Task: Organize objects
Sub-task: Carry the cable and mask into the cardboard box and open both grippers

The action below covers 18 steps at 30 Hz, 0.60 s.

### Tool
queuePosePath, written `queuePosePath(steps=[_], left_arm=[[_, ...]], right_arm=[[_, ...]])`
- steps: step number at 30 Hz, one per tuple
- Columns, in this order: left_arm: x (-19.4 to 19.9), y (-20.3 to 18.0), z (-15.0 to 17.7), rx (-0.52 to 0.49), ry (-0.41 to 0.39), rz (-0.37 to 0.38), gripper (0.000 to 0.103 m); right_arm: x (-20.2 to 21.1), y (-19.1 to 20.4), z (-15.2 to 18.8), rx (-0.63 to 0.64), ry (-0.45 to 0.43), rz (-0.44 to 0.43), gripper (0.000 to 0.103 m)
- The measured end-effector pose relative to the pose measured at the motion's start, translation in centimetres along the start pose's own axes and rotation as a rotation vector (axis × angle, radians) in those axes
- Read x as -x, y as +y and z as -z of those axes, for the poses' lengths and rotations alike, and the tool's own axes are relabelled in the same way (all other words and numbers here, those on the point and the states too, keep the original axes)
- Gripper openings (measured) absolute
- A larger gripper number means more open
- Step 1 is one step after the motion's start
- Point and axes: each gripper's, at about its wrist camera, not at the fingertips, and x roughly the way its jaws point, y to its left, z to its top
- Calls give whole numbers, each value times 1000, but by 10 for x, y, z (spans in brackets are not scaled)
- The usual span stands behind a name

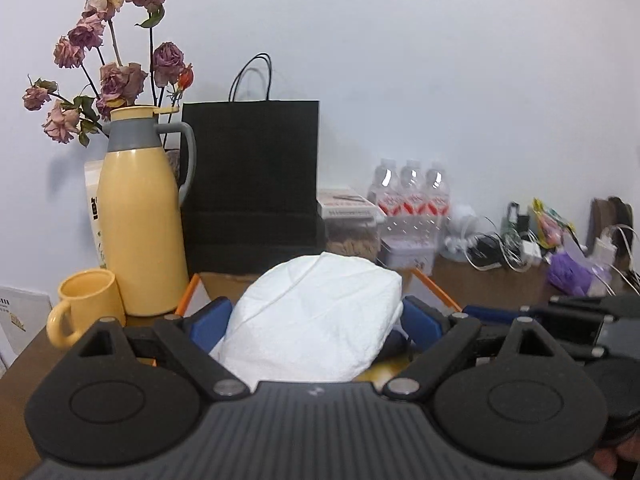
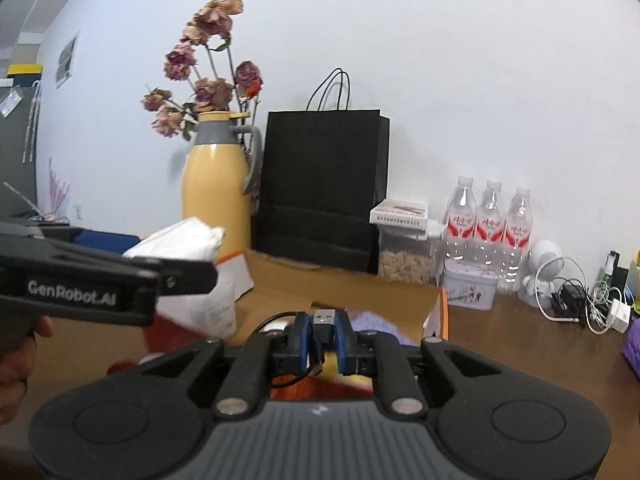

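A soft white pack sits between the blue pads of my left gripper, which is shut on it with the jaws wide. In the right wrist view the same white pack hangs off the table at the left, with one black finger across its side. My right gripper is shut on a silver USB plug, and its black cable loops down behind the pads. An open cardboard box with orange edges lies just beyond and below both grippers.
On the brown table stand a yellow thermos jug, a yellow mug, dried roses and a tall black paper bag. To the right are water bottles, a tin, tangled chargers and a purple item.
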Motion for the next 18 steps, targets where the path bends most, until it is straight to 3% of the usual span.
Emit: queuePosePath(steps=[11,18], left_arm=[[-82,12,-20,89,1,-96,92],[-109,9,-9,48,31,-107,92]], right_arm=[[-84,-19,-24,-73,26,79,12],[-114,-35,-13,-100,45,83,12]])
